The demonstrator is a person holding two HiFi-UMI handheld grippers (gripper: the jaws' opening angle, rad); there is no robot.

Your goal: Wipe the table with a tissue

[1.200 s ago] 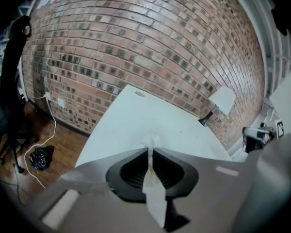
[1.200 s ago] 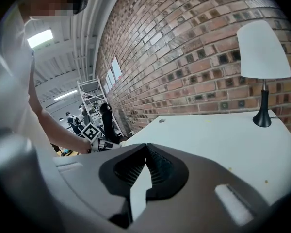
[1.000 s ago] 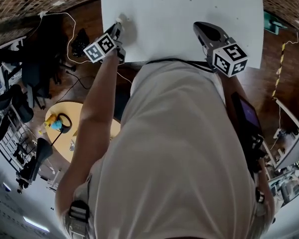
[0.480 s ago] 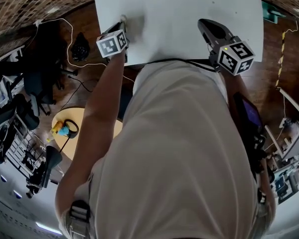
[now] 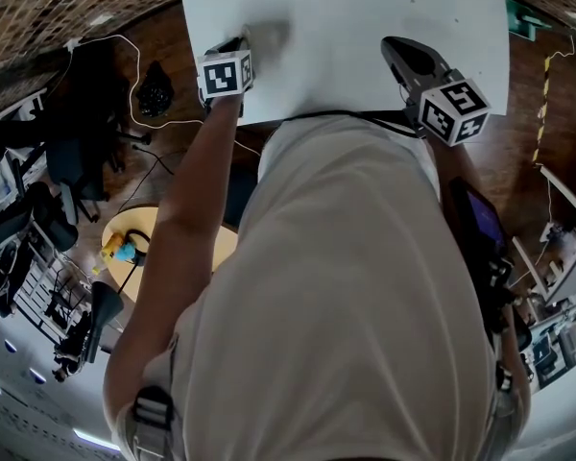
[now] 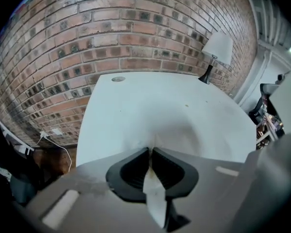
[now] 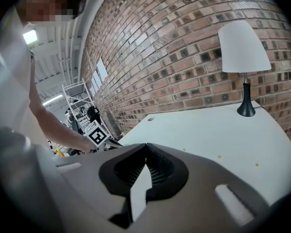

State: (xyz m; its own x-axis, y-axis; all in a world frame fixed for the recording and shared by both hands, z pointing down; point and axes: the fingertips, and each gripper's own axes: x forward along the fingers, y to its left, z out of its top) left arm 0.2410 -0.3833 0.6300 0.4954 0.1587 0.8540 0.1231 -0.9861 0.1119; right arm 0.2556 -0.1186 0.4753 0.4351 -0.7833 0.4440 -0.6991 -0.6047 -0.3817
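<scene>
Left gripper (image 6: pixel 151 150) has its 2 jaws pressed together on a white tissue (image 6: pixel 155 139). A thin fold is nipped at the very tips, and the rest lies crumpled on the table (image 6: pixel 150 96) just ahead, near the table's front left corner. Right gripper (image 7: pixel 145 149) is closed too, its tips meeting with nothing between them. It is held over the table's near right edge, well apart from the tissue. Paper this thin looks almost weightless and limp, so it should drag easily, but it could tear or slip out if pressed hard. A pinch on a bunched fold, as now, seems the safest hold. Beyond lies bare white tabletop with a few small specks, then a lamp (image 6: pixel 214 52) at the far edge and a brick wall (image 6: pixel 111 33) behind.
</scene>
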